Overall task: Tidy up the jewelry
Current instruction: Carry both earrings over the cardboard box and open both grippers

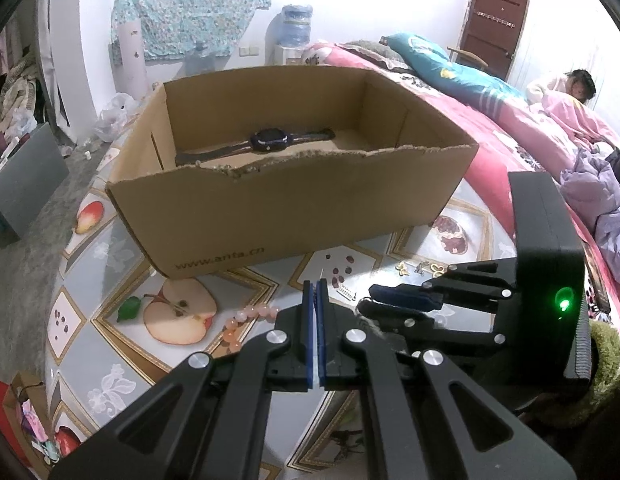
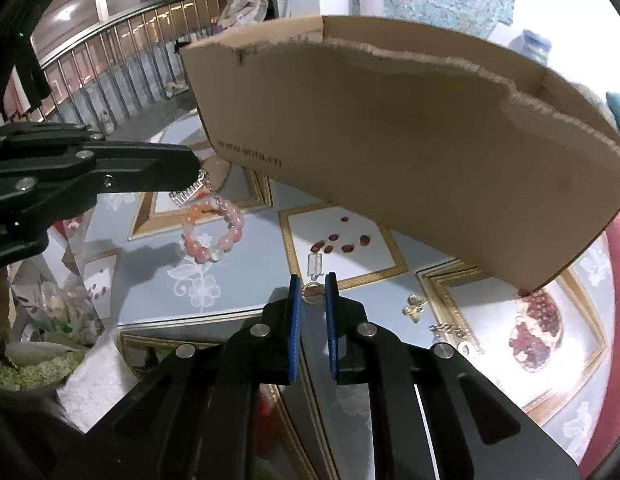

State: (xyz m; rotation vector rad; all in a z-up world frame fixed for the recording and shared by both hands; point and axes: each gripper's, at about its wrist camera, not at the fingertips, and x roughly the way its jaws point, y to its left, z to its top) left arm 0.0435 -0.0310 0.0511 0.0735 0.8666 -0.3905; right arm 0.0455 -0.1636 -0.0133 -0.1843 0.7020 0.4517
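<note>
Jewelry lies scattered on the worktop [image 2: 238,280], which wears a glossy cover printed with fruit, in front of an open cardboard box [image 1: 294,196] with a torn upper edge. Inside the box a dark wristwatch [image 1: 270,140] lies flat on the bottom, strap stretched out to both sides. A pink and orange bead bracelet [image 2: 212,232] rests on the cover near the box's printed corner; in the left wrist view it shows only in part, just left of the left tool [image 1: 315,292]. That tool's blue pads are pressed flat together with nothing visible between them. In the right wrist view the left tool comes in from the left, and a small silver comb-shaped charm [image 2: 188,192] hangs at its tip, just above the bracelet; whether it is gripped or merely behind the tip cannot be told. The right tool [image 2: 313,288] stands with a narrow gap between its pads, and a small silver ring [image 2: 311,291] lies in that gap at the fingertips, with light showing on each side of it. Just beyond the ring is a little silver rectangular clasp [image 2: 315,264]. To the right lie two gold butterfly pieces [image 2: 415,306] and a short silver chain piece [image 2: 450,330], near the printed pomegranate.
</note>
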